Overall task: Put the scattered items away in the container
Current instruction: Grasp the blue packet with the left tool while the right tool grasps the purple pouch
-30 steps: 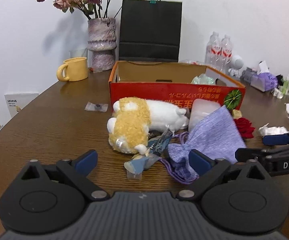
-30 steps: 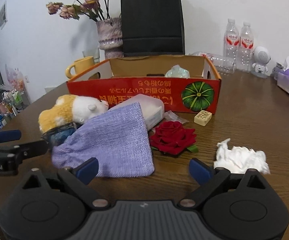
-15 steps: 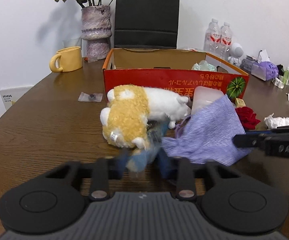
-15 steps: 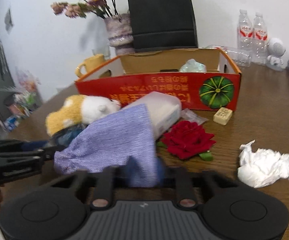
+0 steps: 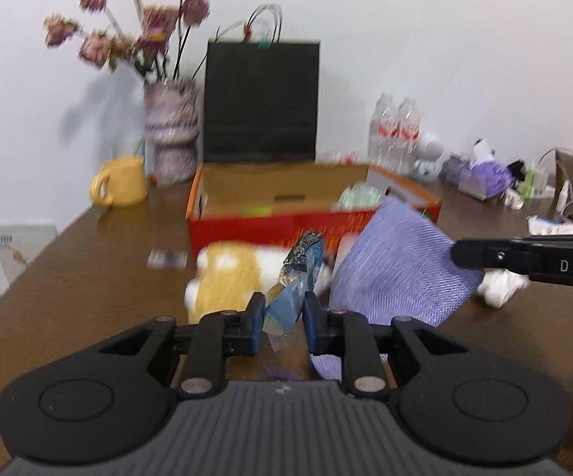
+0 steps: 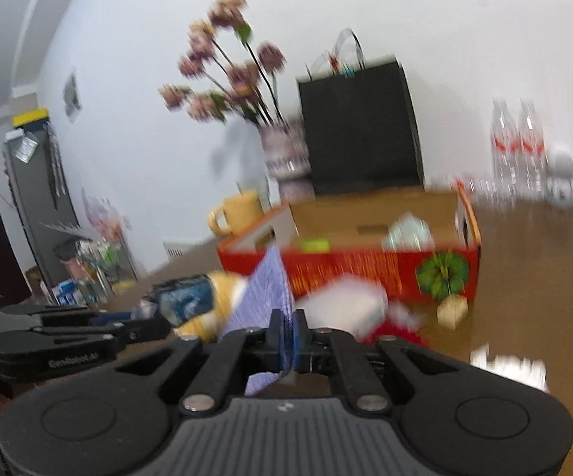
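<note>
The blue patterned packet (image 5: 300,269) is pinched between the pads of my left gripper (image 5: 284,309), whose jaws are closing on it, and it hangs clear of the table. My right gripper (image 6: 286,325) is shut on a corner of the purple woven pouch (image 6: 266,289), which also hangs lifted (image 5: 397,269). Behind both stands the red cardboard box (image 5: 270,230), open on top with a few items inside. A yellow and white plush toy (image 5: 227,277) lies in front of the box. A red rose (image 6: 393,331), a crumpled tissue (image 6: 508,365) and a small yellow block (image 6: 451,309) lie on the table.
A translucent plastic tub (image 6: 345,301) lies against the box front. A yellow mug (image 5: 119,184), a vase of dried flowers (image 5: 171,139) and a black paper bag (image 5: 260,103) stand behind the box. Water bottles (image 5: 395,135) and a purple tissue pack (image 5: 484,176) stand at the back right.
Both grippers went from open to shut, the left on the blue packet and the right on the purple pouch. Both have since risen, lifting their items off the table.
</note>
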